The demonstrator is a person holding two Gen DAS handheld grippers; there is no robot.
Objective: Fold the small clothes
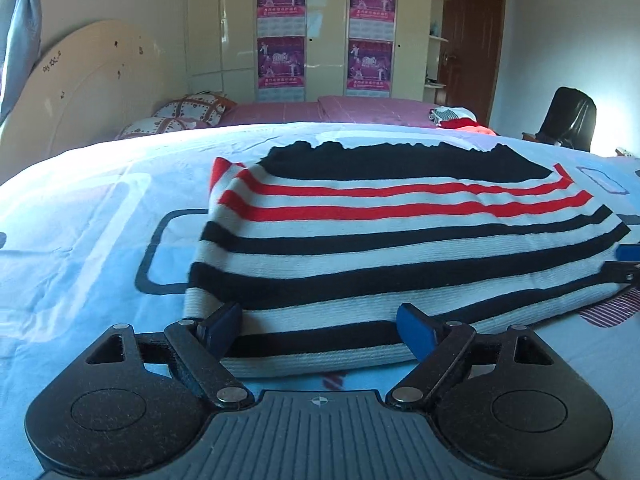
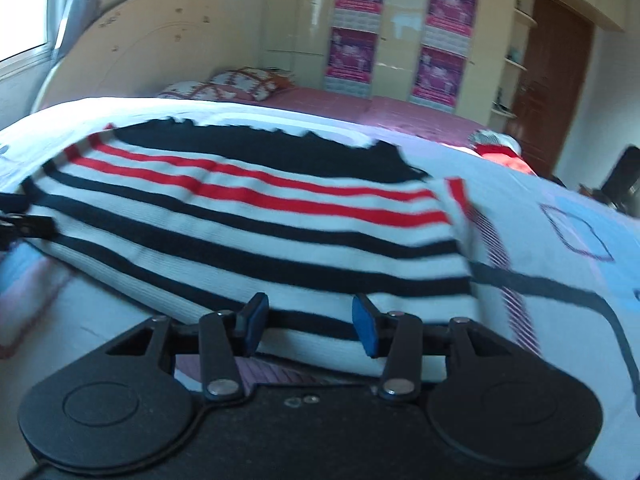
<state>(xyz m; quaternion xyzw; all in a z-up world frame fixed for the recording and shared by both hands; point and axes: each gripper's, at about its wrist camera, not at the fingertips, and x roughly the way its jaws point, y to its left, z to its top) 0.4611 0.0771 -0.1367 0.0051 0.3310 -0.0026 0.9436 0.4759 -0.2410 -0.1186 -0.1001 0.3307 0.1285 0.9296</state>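
Observation:
A small knit sweater [image 1: 400, 240] lies flat on the light blue bedsheet [image 1: 80, 240]; it is white with black and red stripes and has a black band at its far end. My left gripper [image 1: 320, 324] is open wide at the near left part of the hem, which lies between its blue pads [image 1: 224, 320] unpinched. In the right wrist view the same sweater [image 2: 260, 216] fills the middle. My right gripper [image 2: 310, 320] is open, narrower, over the near right hem. Each gripper shows at the other view's edge: right gripper [image 1: 628, 264], left gripper [image 2: 24, 220].
Beyond the sweater the bed carries a pink sheet [image 1: 320, 112], two patterned pillows [image 1: 188, 114] at the left and a small pile of clothes [image 1: 460, 118] at the right. A cream headboard [image 1: 92, 88], wardrobe [image 1: 320, 28] and dark chair [image 1: 568, 120] stand behind.

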